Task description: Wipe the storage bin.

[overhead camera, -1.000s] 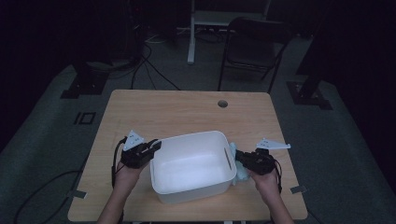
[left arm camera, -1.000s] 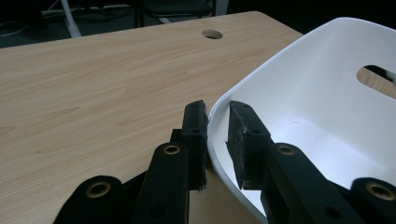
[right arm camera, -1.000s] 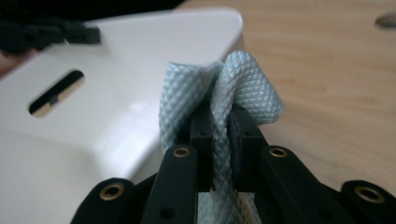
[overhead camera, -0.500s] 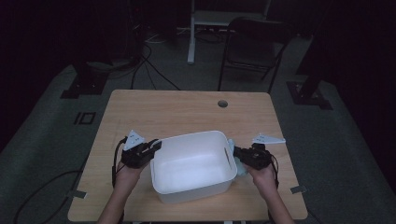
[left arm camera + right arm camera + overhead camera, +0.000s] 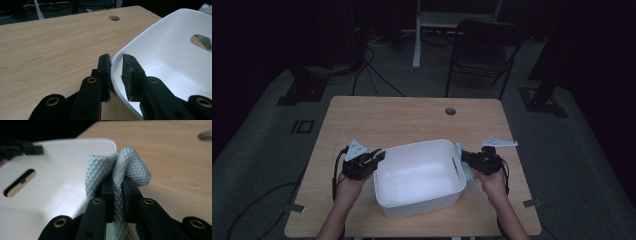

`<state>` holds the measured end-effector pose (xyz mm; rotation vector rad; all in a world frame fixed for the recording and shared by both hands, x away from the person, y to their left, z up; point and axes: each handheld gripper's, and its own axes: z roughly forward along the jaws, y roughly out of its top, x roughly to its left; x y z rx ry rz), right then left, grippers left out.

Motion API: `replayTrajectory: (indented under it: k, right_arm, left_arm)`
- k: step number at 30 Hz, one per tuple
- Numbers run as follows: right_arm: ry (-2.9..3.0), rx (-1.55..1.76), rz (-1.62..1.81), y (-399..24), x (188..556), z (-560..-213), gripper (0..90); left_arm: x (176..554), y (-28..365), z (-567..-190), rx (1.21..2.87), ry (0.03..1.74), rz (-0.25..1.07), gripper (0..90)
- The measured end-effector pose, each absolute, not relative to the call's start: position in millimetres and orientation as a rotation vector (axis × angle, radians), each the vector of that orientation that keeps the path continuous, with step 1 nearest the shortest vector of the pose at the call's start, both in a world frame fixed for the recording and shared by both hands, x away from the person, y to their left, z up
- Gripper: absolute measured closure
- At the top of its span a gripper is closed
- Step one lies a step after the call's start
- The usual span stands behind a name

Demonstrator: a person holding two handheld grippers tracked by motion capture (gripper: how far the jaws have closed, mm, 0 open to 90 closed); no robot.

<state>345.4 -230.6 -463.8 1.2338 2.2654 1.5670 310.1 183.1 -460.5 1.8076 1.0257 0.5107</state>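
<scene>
A white plastic tub stands on the wooden table, near its front edge. My left gripper is at the tub's left rim. In the left gripper view, my left gripper has one pad outside and one inside the tub's wall, shut on the rim. My right gripper sits by the tub's right side. It is shut on a folded pale blue-green cloth with a diamond weave, which bulges above my right gripper. The cloth hangs beside the tub's right wall.
The tub's walls have handle slots and the tub is empty inside. A round cable hole lies at the table's far right. A dark chair stands behind the table. Bare wood stretches beyond the tub.
My right gripper, with the cloth in it, has shifted a little to the left toward the tub and slightly away from the front edge. The left gripper and the tub have stayed put.
</scene>
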Motion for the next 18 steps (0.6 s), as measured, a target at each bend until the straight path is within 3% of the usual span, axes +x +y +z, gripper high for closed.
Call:
replayTrajectory:
  k: [11, 18]
  right_arm:
    - [2.245, 1.21, 1.586, -231.2, 354.0, -452.3, 82.2]
    - [2.284, 1.254, 1.544, -226.5, 363.8, -466.7, 82.2]
  left_arm:
    - [310.6, 182.8, -460.4, 1.815, 1.017, 0.512, 77.0]
    - [310.6, 182.4, -460.5, 1.81, 1.023, 0.513, 77.0]
